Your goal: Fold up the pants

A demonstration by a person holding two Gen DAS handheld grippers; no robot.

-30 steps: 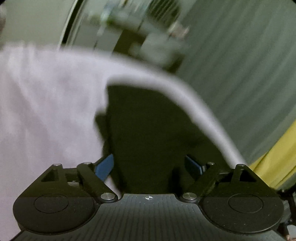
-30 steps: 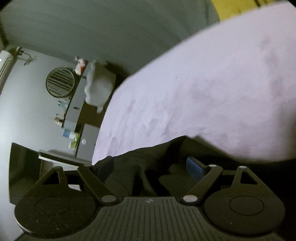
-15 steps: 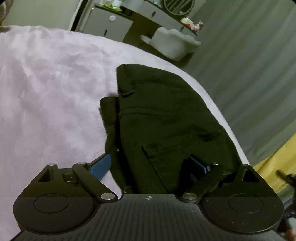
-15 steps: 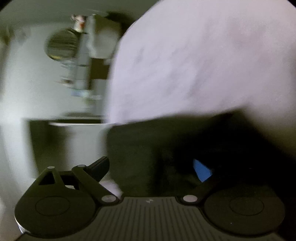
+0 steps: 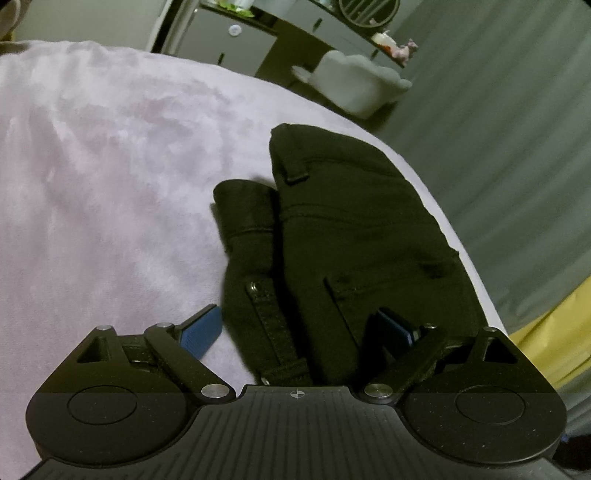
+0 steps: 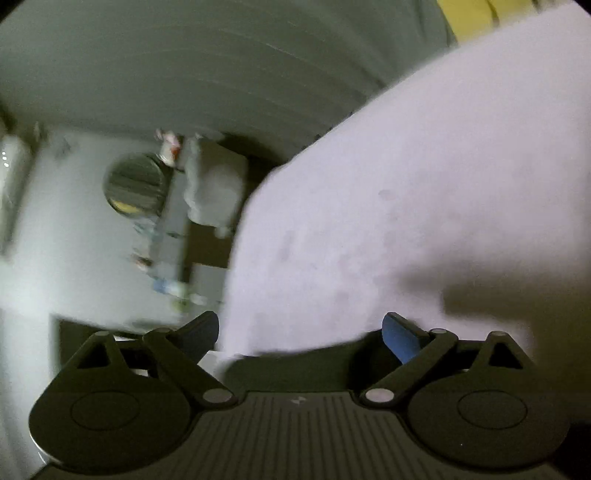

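Observation:
Black pants (image 5: 354, 236) lie folded into a compact stack on the pale lilac bed cover (image 5: 110, 177), near the bed's right edge, in the left wrist view. A back pocket and a belt loop face up; a narrower folded part sticks out on the left. My left gripper (image 5: 299, 328) is open, its blue pads on either side of the near end of the pants. My right gripper (image 6: 303, 332) is open and empty over the bed cover (image 6: 406, 206); only a dark strip of fabric (image 6: 295, 365) shows just below its fingers. The right wrist view is blurred.
A grey curtain (image 5: 498, 122) hangs to the right of the bed, with yellow fabric (image 5: 546, 332) lower right. Beyond the bed stand a white chair (image 5: 354, 85) and a dark desk with small items (image 5: 258, 33). The bed edge runs close beside the pants.
The left wrist view has steadied on the folded pants. The right gripper has drawn back off the pants, which filled the space between its fingers before; now mostly bed cover shows there.

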